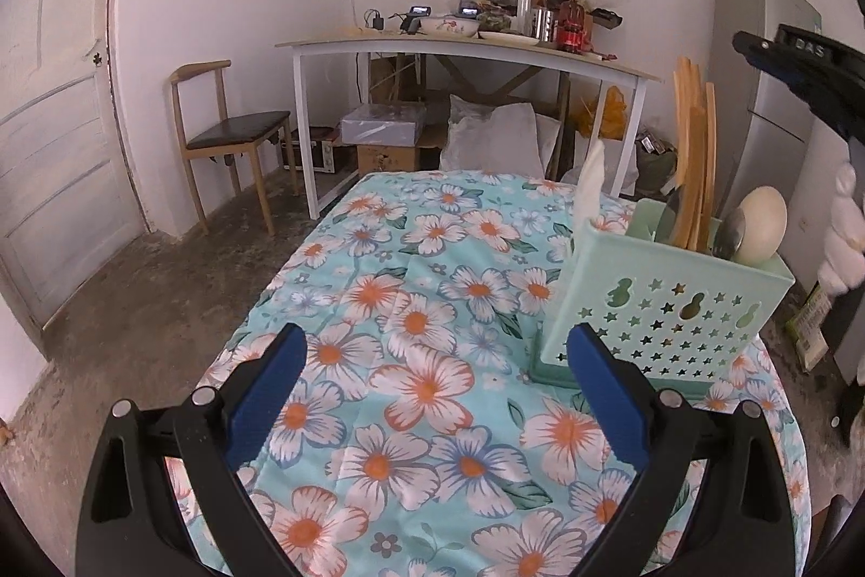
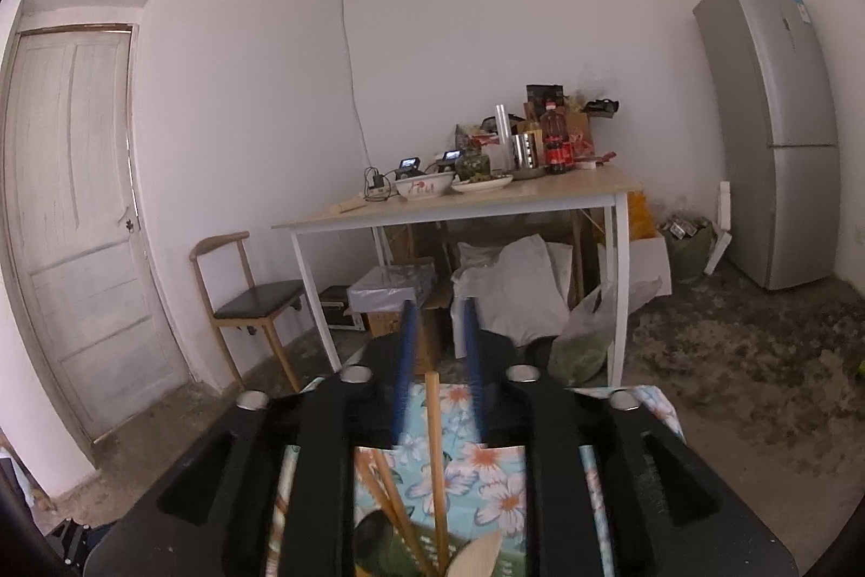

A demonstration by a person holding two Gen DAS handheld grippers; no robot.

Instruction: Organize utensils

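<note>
A mint-green perforated utensil holder [image 1: 665,306] stands on the floral tablecloth [image 1: 411,252] at the right. Wooden chopsticks [image 1: 694,160], a cream spoon [image 1: 762,225] and a metal spoon [image 1: 730,233] stick up out of it. My left gripper [image 1: 438,333] is open and empty, low over the cloth, its right finger close to the holder's front corner. My right gripper [image 1: 800,74] hovers above the holder, held by a white-gloved hand [image 1: 843,231]. In the right wrist view, the right gripper [image 2: 439,304] has its jaws slightly apart, and an upright chopstick [image 2: 435,442] stands loose between them, touching neither pad.
Beyond the cloth-covered table stands a white-legged table [image 1: 465,47] crowded with bowls and bottles, with boxes and bags beneath it. A wooden chair [image 1: 232,133] and a white door [image 1: 54,144] are at the left. A grey fridge [image 2: 773,133] stands at the right.
</note>
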